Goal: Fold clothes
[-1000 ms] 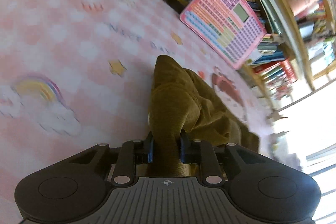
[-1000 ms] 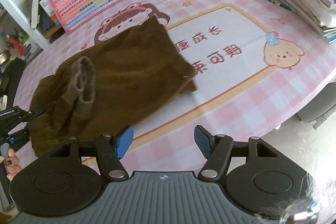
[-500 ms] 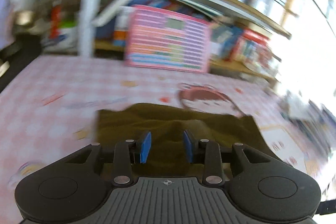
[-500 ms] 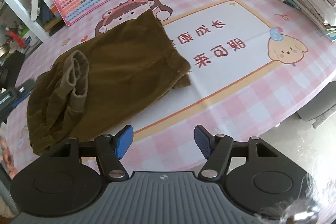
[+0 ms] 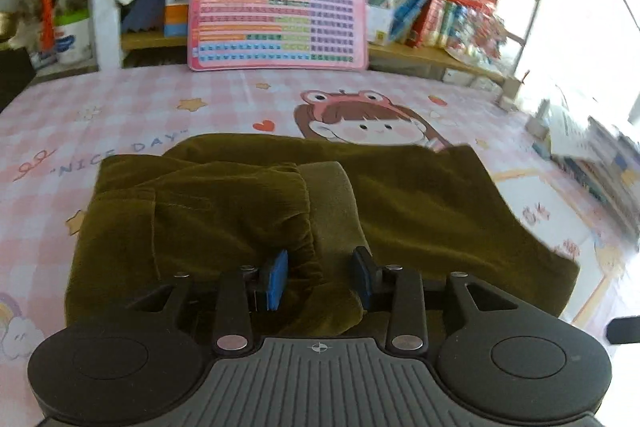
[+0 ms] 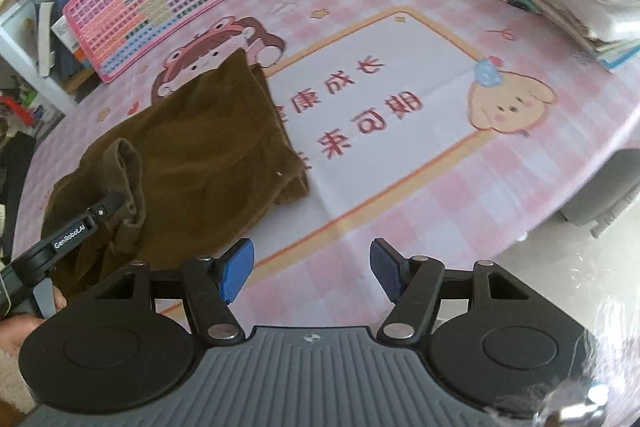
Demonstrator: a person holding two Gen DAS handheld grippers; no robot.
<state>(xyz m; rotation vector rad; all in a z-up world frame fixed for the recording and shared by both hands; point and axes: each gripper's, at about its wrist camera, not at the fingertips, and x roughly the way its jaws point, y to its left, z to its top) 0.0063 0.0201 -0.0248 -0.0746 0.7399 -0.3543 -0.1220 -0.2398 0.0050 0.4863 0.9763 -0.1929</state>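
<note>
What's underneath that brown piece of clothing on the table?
The brown garment lies on a pink checked tablecloth, covering part of its cartoon girl print and the bordered text panel's edge. Anything else beneath is hidden.

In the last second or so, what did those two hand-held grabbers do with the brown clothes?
The left gripper let go: a second ago its jaws were clamped on a bunch of the brown garment, held up off the table; now they stand open and the garment lies folded over on the pink tablecloth. The right gripper stayed open and empty near the table's edge. The pink toy board did not move.
</note>
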